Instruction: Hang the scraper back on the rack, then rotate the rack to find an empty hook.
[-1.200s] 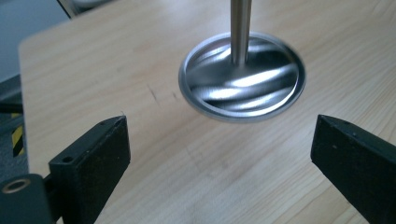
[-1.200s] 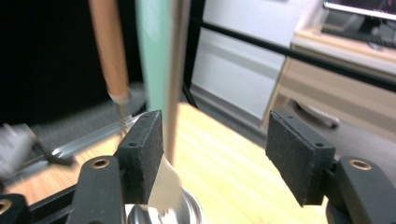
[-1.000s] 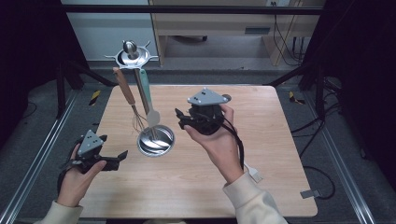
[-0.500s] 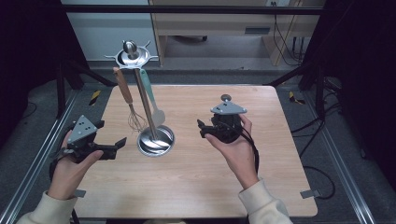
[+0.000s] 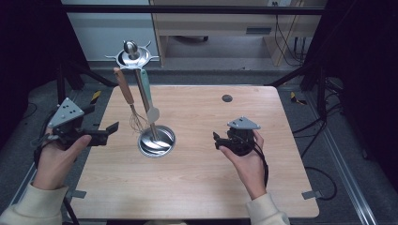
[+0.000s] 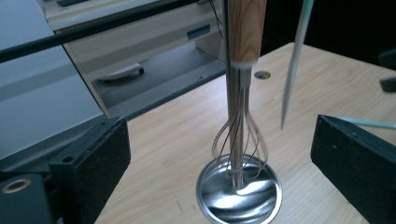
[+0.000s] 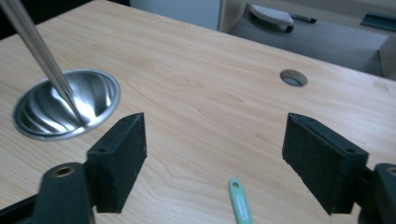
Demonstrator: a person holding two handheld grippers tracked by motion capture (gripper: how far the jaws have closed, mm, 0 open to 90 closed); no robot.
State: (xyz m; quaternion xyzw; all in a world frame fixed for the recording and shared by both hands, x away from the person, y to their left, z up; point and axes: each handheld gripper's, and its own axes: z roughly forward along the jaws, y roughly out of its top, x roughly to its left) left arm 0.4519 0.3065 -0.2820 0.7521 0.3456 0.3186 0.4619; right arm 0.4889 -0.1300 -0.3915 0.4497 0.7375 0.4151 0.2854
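Note:
A metal utensil stand rises from a round steel base (image 5: 156,140) in the middle of the wooden table (image 5: 197,187). A whisk (image 5: 127,96) with a wooden handle and a pale teal spatula (image 5: 148,101) hang from its top. My left gripper (image 5: 109,132) is held left of the stand, open and empty, looking straight at the whisk (image 6: 240,135). Right of the stand my right gripper (image 5: 217,141) sits low over the table. Its jaws have just been opening and nothing is between them. A teal handle (image 7: 239,203) lies on the table just below it.
A round cable hole (image 5: 227,98) is set in the table's far right part. Black frame legs stand at the table's left and right sides. A cabinet and cables lie beyond the far edge.
My right gripper has moved from beside the stand to the right and down toward the table. My left gripper has risen at the table's left edge.

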